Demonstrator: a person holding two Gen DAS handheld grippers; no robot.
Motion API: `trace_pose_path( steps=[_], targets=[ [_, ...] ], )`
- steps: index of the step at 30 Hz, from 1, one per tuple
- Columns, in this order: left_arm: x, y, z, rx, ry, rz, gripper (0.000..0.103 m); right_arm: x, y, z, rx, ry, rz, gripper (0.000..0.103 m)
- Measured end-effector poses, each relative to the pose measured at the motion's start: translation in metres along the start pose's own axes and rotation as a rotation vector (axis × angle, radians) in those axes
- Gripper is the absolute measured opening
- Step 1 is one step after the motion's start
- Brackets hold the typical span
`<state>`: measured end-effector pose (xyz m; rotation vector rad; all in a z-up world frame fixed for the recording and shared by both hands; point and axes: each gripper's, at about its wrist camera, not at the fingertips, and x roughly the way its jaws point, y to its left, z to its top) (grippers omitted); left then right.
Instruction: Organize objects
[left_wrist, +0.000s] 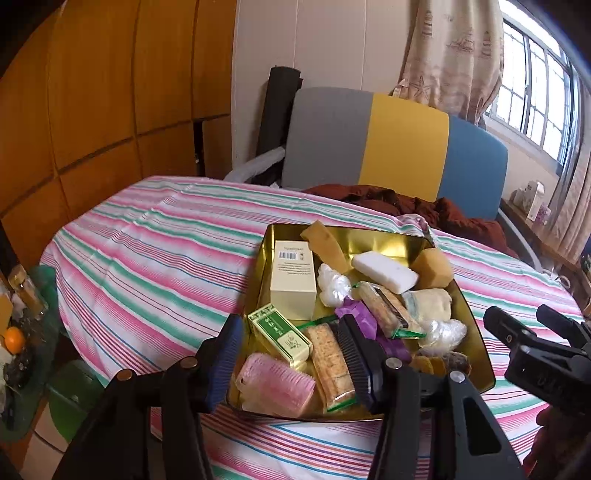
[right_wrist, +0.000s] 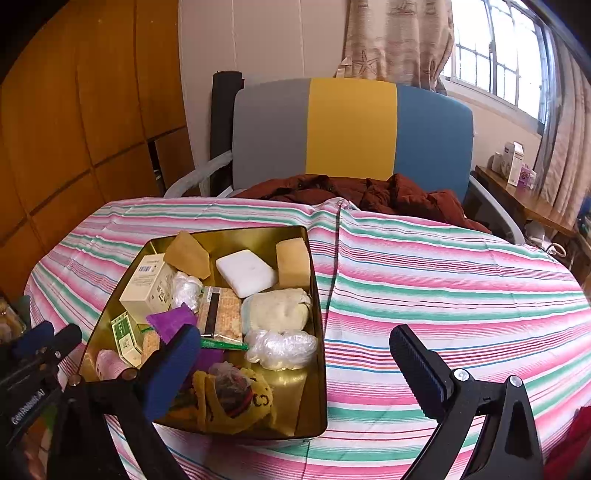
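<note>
Left gripper (left_wrist: 291, 354), jaws half open and empty, straddles the cracker pack (left_wrist: 330, 363) lying lengthwise between them in the tin (left_wrist: 476, 354); right gripper (right_wrist: 295, 363), wide open, hovers beside.

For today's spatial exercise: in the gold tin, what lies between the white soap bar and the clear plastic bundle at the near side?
A cream folded cloth lies between the white soap bar and the clear plastic bundle, clearest in the right wrist view.
</note>
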<state>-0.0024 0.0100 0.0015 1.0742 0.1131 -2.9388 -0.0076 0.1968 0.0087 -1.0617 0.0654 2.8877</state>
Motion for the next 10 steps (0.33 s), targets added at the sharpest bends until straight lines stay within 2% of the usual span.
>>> trace_pose_path(
  steps=[5,7,10],
  targets=[
    [-0.0014,0.001,0.0006,-0.016,-0.007,-0.033,0.054,0.0033,0.0051,-0.0022,-0.024,0.009,0.003,0.103],
    [-0.0044,0.0016,0.0013,-0.023,-0.031,-0.042,0.049,0.0049,0.0062,-0.0025,-0.025,0.011,0.003,0.103],
    [-0.0033,0.0008,0.0023,-0.018,-0.025,-0.05,0.049,0.0065,0.0076,-0.0038,-0.027,0.014,0.004,0.103]
  ],
)
